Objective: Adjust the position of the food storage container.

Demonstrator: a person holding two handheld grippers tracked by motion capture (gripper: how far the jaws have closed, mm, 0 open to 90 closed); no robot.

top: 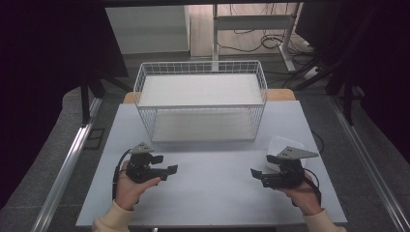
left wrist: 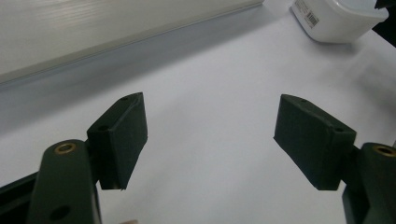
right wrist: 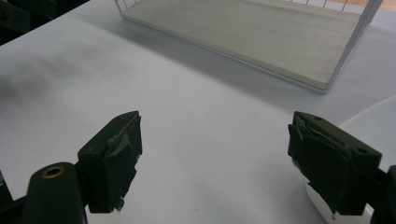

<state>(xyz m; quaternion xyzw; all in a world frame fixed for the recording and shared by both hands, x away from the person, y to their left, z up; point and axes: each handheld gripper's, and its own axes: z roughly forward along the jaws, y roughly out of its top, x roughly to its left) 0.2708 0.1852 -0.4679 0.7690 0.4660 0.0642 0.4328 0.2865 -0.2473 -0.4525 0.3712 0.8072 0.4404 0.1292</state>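
Observation:
My left gripper [top: 165,163] is held just above the white tabletop [top: 212,193] at the front left and points right. In the left gripper view its jaws [left wrist: 210,100] stand open over bare table. My right gripper [top: 257,175] is held at the front right and points left toward the other. It is open too, with nothing between its jaws [right wrist: 215,119]. A white plastic container [top: 285,144] sits right behind the right gripper; it shows again as the container [left wrist: 336,18] at the top right and the container [right wrist: 373,126] at the right edge.
A white wire rack [top: 200,99] with two shelves stands at the back middle of the table, its open side facing me. Its lower shelf [right wrist: 261,37] lies ahead of the right gripper. Dark curtains and floor rails flank the table.

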